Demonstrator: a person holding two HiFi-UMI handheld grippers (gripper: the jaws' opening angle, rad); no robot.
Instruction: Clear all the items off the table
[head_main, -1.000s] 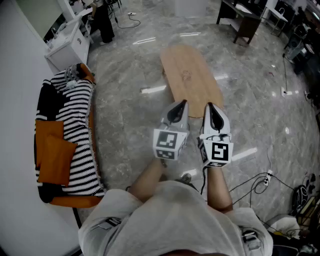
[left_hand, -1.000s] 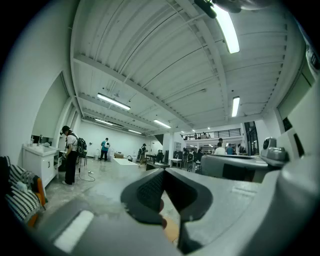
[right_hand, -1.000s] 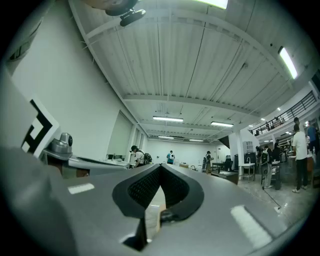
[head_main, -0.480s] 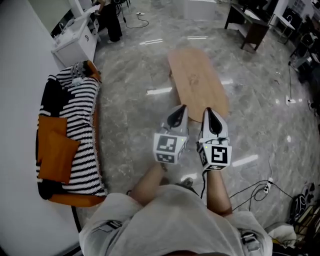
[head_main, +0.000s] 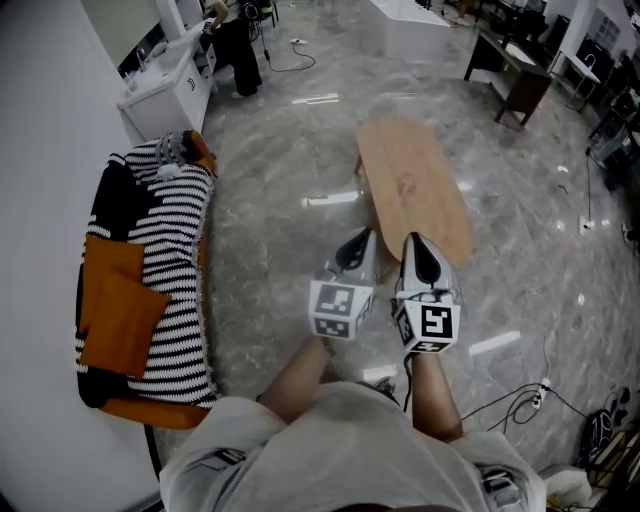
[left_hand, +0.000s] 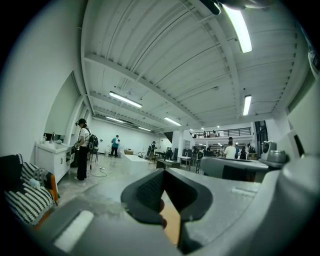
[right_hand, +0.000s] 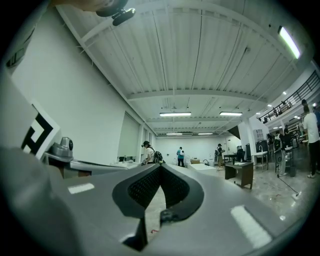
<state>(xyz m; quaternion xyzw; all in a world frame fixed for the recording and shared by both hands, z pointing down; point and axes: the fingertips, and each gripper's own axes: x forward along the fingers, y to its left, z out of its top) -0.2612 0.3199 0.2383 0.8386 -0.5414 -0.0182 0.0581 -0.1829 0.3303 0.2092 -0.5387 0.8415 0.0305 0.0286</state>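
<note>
A long oval wooden table (head_main: 415, 190) stands on the marble floor ahead of me, and I see nothing lying on its top. My left gripper (head_main: 361, 238) and right gripper (head_main: 414, 243) are held side by side in the air, just short of the table's near end. Both are shut with nothing between their pads. In the left gripper view the left gripper (left_hand: 163, 172) has its jaws meeting at the tip, with a strip of the table (left_hand: 173, 225) showing below. The right gripper (right_hand: 160, 168) is shut the same way in its own view.
A black-and-white striped sofa (head_main: 160, 270) with orange cushions (head_main: 115, 305) lines the left wall. A white cabinet (head_main: 165, 90) and a person (head_main: 238, 45) are at the far left, a dark desk (head_main: 520, 85) at the far right. Cables (head_main: 525, 400) lie on the floor at my right.
The head view has shifted, so the table and sofa sit a little lower and further right in the picture. Both grippers stay shut and side by side.
</note>
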